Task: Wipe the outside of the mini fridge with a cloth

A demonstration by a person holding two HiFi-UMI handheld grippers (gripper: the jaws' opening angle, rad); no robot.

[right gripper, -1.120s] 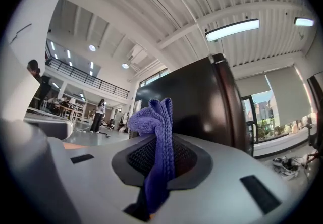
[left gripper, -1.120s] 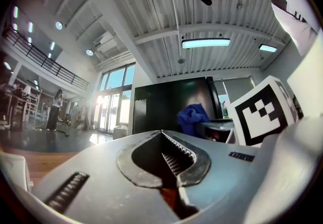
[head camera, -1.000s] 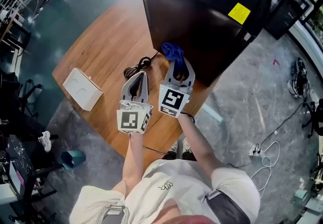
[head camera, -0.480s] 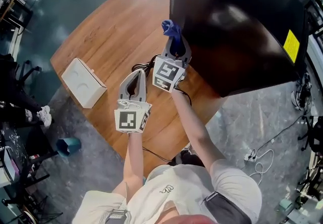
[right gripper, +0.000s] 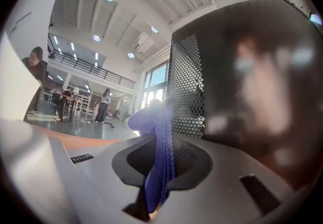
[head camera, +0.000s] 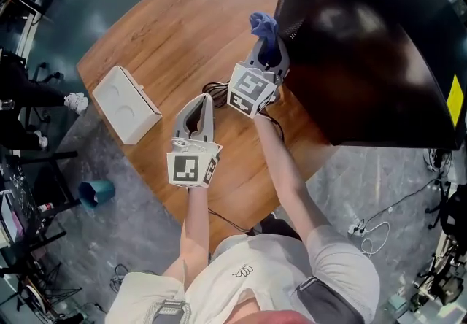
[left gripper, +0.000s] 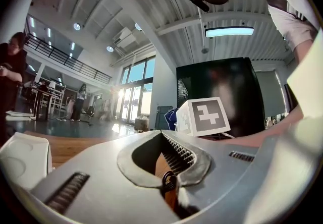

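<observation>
- Wooden bench (head camera: 168,31) carries a white box (head camera: 128,103) at nine o'clock.
- Left tongs (head camera: 205,100) pressed together, gripping nothing.
- Right tongs (head camera: 268,47) clamp a blue cloth (head camera: 263,25) beside the black mini fridge (head camera: 365,60), at two o'clock.

Mini fridge (head camera: 365,45): black shell, smooth, high gloss, carrying blurred reflections. Its perforated panel (right gripper: 187,92) is dark sheet with fine round holes, matt.

Cloth (head camera: 264,25): blue, soft, with a ribbed knit-like weave, matt.

Right gripper (head camera: 268,51) and left gripper (head camera: 206,98): grey moulded plastic by appearance, smooth, matt. The inner pads (left gripper: 177,151) are dark and finely ridged.

Table (head camera: 168,31): wood-grain top, smooth, satin sheen.

White box (head camera: 125,105): smooth, matt.

Floor (head camera: 379,162): grey, mottled, hard finish.
</observation>
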